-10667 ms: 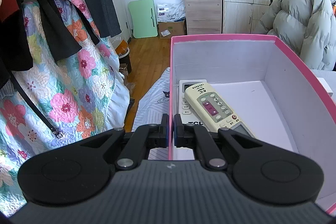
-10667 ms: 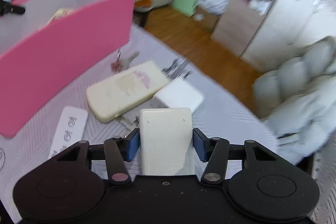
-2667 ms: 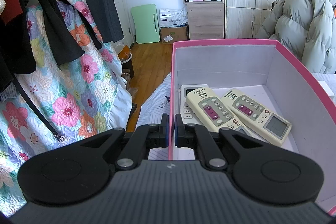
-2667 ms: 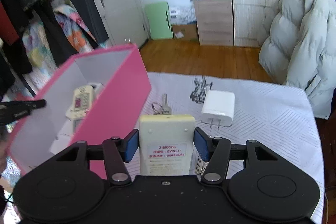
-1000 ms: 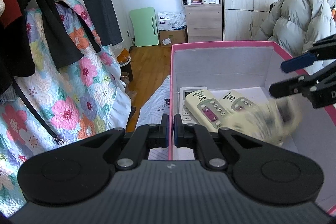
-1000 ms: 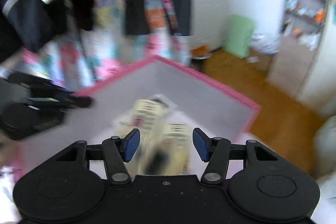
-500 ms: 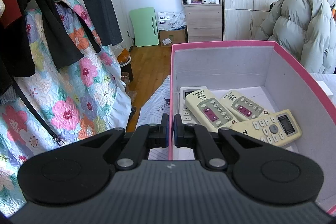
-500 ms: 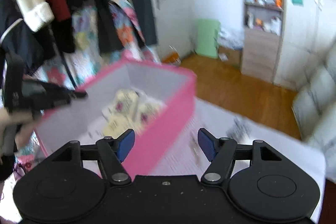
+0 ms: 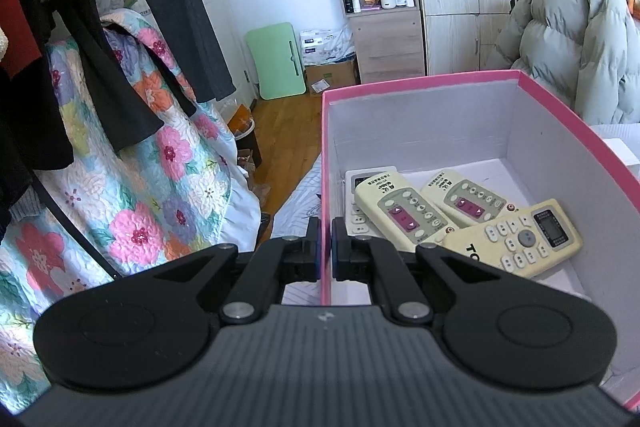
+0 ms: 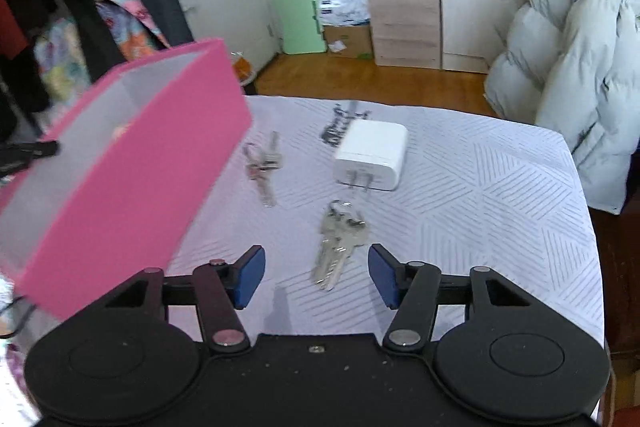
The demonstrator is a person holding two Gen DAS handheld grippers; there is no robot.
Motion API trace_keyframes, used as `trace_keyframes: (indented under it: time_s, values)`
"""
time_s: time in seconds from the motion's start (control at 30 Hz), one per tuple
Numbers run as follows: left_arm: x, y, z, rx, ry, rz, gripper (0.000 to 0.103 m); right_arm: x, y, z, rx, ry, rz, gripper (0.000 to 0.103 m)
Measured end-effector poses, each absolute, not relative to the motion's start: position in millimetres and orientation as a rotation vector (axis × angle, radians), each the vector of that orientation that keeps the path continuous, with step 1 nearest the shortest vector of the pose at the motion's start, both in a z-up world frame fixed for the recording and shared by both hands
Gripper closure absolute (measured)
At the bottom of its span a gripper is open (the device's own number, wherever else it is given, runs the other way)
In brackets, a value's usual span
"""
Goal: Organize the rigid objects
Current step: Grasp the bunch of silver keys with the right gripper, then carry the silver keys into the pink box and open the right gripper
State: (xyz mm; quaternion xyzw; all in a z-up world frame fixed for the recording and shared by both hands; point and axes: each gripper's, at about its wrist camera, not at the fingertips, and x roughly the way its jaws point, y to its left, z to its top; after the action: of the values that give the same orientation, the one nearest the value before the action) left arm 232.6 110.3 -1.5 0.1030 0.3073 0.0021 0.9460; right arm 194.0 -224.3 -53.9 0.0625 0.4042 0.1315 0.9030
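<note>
My left gripper (image 9: 326, 249) is shut on the near left wall of the pink box (image 9: 420, 83). Inside the box lie several cream remotes (image 9: 516, 237), one white remote partly under them. In the right wrist view the pink box (image 10: 132, 179) stands at the left of the table. My right gripper (image 10: 316, 273) is open and empty, just above a bunch of keys (image 10: 338, 241). A second bunch of keys (image 10: 262, 167) lies beside the box. A white charger (image 10: 372, 155) lies farther back.
The table wears a white patterned cloth (image 10: 480, 211), with its edge at the right. A grey puffer coat (image 10: 576, 67) hangs on a chair past the far right corner. A floral quilt (image 9: 132, 179) and dark clothes hang at the left.
My right gripper dropped its cream remote into the box, opened, and swung back right over the table to the keys. The left gripper has kept its hold on the box wall.
</note>
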Motion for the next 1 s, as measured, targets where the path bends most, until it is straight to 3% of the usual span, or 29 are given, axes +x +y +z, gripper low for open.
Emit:
trace_keyframes:
  time_s: [0.17,0.23,0.3,0.53,1.0]
  values:
    - [231.7,108.3,-1.3,0.217,0.625,0.003,0.099,219.3,-220.7,-77.2,0.090,0.811,0.201,0.054]
    - [231.6,108.4,-1.3,0.216,0.624,0.003,0.099,226.7,-222.9,-82.4,0.100,0.816,0.188,0.065]
    - [231.7,108.6,-1.3,0.218,0.625,0.004,0.099,228.3,-222.5,-83.6,0.086,0.787,0.184,0.092]
    - [231.8,107.7,-1.5,0.229,0.625,0.005,0.099,206.1,-215.8,-60.0,0.108,0.672,0.224,0.099]
    - [232.3,108.5,-1.6,0.231,0.625,0.006,0.099,163.0,-185.1,19.2,0.112,0.505,0.357,0.099]
